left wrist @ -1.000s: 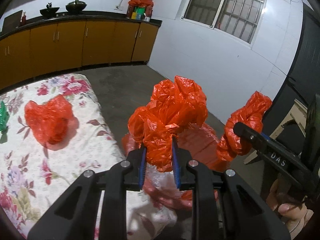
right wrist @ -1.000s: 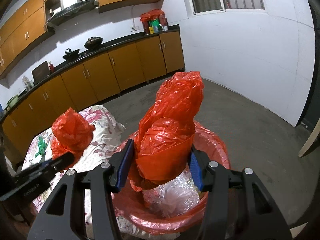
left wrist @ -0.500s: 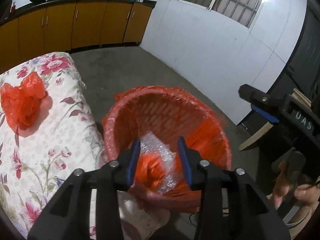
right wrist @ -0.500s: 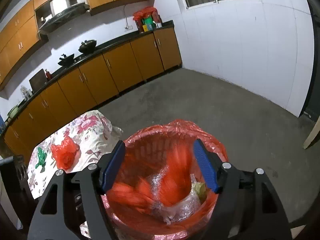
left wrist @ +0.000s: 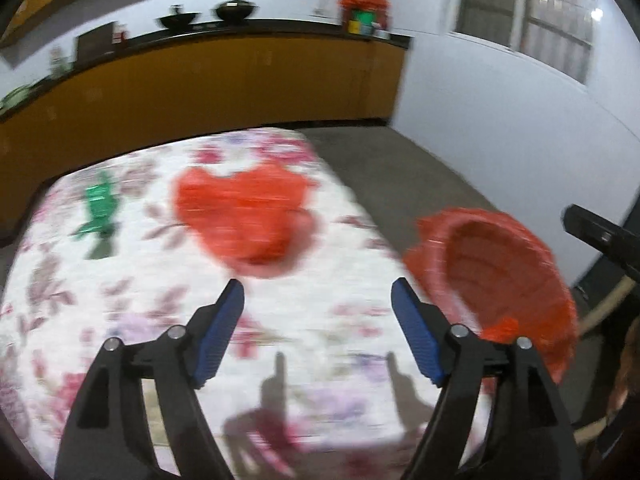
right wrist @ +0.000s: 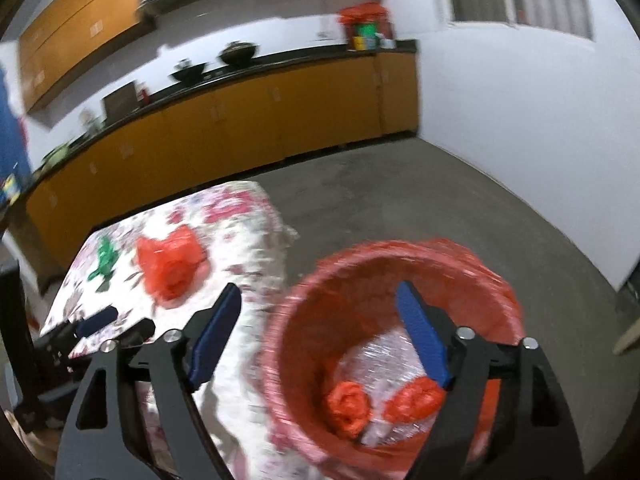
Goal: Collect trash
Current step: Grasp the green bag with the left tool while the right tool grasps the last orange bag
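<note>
Light: dim indoor; window (left wrist: 532, 16) dark.
Blur: motion smear in both views.
Shadows: finger shadows fall on cloth (left wrist: 120, 304).
Edges: fisheye bending, black vignette corners.

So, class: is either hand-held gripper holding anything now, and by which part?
Nothing is held. The left hand-held gripper and right hand-held gripper are both open and empty.

Left gripper (left wrist: 318, 330) and right gripper (right wrist: 320, 330), both with jaws spread wide, nothing between them.
</note>
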### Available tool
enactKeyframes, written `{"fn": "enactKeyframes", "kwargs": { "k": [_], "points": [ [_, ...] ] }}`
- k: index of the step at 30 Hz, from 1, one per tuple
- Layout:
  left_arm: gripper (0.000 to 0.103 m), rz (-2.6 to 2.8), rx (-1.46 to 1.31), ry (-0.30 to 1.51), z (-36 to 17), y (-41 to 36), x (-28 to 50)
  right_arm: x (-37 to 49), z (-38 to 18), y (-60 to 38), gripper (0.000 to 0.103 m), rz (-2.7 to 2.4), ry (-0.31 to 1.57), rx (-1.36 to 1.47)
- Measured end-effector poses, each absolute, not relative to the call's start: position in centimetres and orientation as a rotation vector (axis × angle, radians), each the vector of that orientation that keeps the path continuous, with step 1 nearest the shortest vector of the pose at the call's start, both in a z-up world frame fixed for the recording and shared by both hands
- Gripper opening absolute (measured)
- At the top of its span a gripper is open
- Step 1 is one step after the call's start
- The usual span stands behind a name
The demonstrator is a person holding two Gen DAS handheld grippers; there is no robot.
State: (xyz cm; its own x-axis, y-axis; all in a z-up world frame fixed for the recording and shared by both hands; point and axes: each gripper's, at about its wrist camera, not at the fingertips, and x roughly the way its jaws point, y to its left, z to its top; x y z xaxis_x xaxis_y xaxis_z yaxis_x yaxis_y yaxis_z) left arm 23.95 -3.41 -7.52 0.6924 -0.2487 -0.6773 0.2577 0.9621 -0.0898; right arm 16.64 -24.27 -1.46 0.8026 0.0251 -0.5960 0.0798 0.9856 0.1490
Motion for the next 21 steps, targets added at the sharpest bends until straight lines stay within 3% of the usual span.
{"fn": "enactKeyframes", "kwargs": {
  "k": [8, 15, 21],
  "points": [
    [0.077, -0.017, -0.046, 0.736, -7.2, 7.2, 26.3, 21.6, -1.8, -16.2, 0.082, 0.152, 0.675, 0.112],
    [0.077, 0.115, -0.121, 0.709, -6.5, 13.4, 29.4, 26.2, -4.0, -10.4, 0.067, 0.238, 0.725, 0.081],
    [0.077, 0.129, -0.198, 0.724, -7.1, 16.3, 31.9, 30.1, -5.7, -7.9, 0.065, 0.231, 0.732, 0.092]
  ]
}}
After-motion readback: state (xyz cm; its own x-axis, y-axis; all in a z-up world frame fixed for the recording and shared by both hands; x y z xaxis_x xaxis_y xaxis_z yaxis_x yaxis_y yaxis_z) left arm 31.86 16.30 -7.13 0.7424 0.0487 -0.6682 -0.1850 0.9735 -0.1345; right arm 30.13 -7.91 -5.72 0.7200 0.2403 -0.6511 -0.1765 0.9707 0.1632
